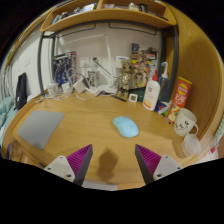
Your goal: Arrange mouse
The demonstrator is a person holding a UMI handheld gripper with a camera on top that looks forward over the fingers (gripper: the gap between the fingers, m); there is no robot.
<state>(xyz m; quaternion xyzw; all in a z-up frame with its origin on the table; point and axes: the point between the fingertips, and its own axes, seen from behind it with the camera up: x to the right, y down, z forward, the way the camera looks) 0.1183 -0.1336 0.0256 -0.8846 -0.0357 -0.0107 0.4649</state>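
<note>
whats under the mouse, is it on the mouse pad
No. The mouse lies on the bare wooden desk; the grey mouse pad lies apart, to its left. The open fingers hang short of it.

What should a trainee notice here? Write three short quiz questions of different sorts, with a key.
1. True or false: the hand-held gripper is shut on the light blue computer mouse.
2. Which lies nearer the grey rectangular mouse pad: A) the white bottle with a red cap, B) the wooden desk's edge beside the pink-padded fingers?
3. Fill in: the mouse rests on the bare ____, beyond the fingers.

Key: 1 false, it is open with nothing between the fingers; 2 B; 3 desk.
</note>
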